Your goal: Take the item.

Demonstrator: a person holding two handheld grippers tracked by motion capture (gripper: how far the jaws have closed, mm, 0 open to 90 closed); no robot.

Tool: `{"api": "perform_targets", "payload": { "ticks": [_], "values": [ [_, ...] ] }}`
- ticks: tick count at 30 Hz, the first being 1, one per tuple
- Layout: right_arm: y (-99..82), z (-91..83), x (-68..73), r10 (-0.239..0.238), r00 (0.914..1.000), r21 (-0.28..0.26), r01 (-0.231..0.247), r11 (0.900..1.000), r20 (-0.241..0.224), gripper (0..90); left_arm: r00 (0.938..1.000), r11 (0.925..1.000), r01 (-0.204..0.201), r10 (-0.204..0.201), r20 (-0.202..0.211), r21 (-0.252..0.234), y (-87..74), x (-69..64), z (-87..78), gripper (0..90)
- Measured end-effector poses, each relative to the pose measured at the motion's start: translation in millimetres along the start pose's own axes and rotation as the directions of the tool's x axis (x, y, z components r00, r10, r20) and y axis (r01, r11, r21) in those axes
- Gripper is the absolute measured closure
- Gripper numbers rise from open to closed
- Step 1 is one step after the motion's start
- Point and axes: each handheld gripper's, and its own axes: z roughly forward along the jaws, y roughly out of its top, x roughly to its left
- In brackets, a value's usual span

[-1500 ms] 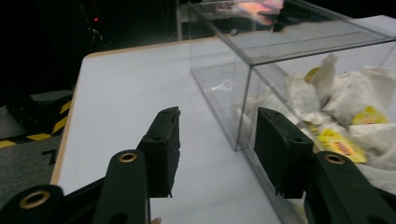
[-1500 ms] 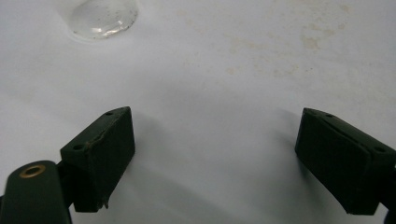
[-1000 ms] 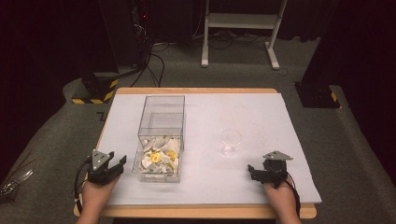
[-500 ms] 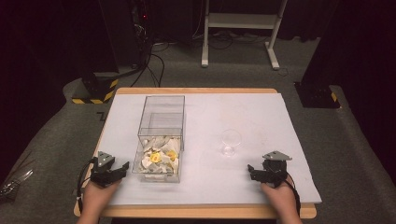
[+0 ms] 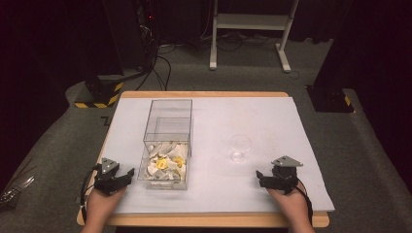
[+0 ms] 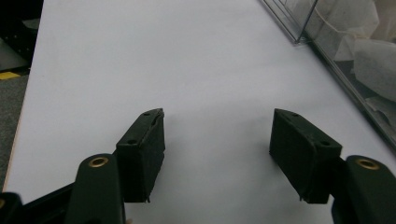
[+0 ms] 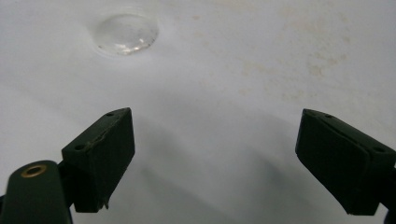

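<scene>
The clear plastic box [image 5: 167, 141] is standing on the white sheet [image 5: 272, 121] that is covering the table, left of the middle, with its long side running away from me. White sachets with yellow marks [image 5: 166, 164] are lying heaped in its near end; the far end is looking bare. In my left gripper view the box's clear wall [image 6: 345, 70] is crossing the upper right corner with pale wrappers behind it.

A small clear glass [image 5: 240, 147] is standing upright to the right of the box, well apart from it.

I am holding my left gripper [image 5: 116, 175] just beside the box's near left corner, low over the sheet. Its jaws have just been opening; they are now standing apart with nothing between them.

I am holding my right gripper [image 5: 273, 178] near the front edge, nearer me than the glass and a little to its right. Its jaws are spread wide and gripping nothing, and the glass [image 7: 125, 33] is showing ahead of them, apart.
</scene>
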Motion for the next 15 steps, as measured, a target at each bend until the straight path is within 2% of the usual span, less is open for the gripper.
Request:
{"api": "perform_targets", "payload": {
  "ticks": [2, 6, 8, 11, 15],
  "values": [
    [3.2, -0.5, 2.3, 0.001, 1.0, -0.003, -0.001, 1.0, -0.006, 12.2, 1.0, 1.0, 0.003, -0.003, 0.001, 0.0, 0.0, 0.2, 0.2, 35.8],
    [8.0, -2.7, 6.6, 0.003, 0.9999, -0.004, -0.003, 1.0, -0.015, 12.2, 0.9998, 0.9999, -0.017, 0.017, -0.01, -0.004, -0.2, -1.9, -0.5, 36.5],
    [10.3, -3.3, 8.5, -0.026, 0.9997, -0.007, 0.026, 0.9996, 0.0, 12.2, 1.0, 1.0, -0.007, 0.007, -0.002, 0.0, 0.0, -1.0, -0.2, 36.6],
    [15.8, -5.3, 8.6, -0.007, 1.0, -0.01, 0.007, 0.9999, -0.004, 12.2, 0.9998, 0.9999, 0.013, -0.013, 0.015, 0.005, 0.2, 1.5, 0.2, 36.5],
    [25.1, -9.2, 13.2, 0.008, 1.0, -0.038, -0.008, 0.9993, -0.005, 12.4, 0.9999, 0.9999, 0.012, -0.012, 0.007, 0.006, 0.2, 0.7, 0.2, 35.5]
  ]
}}
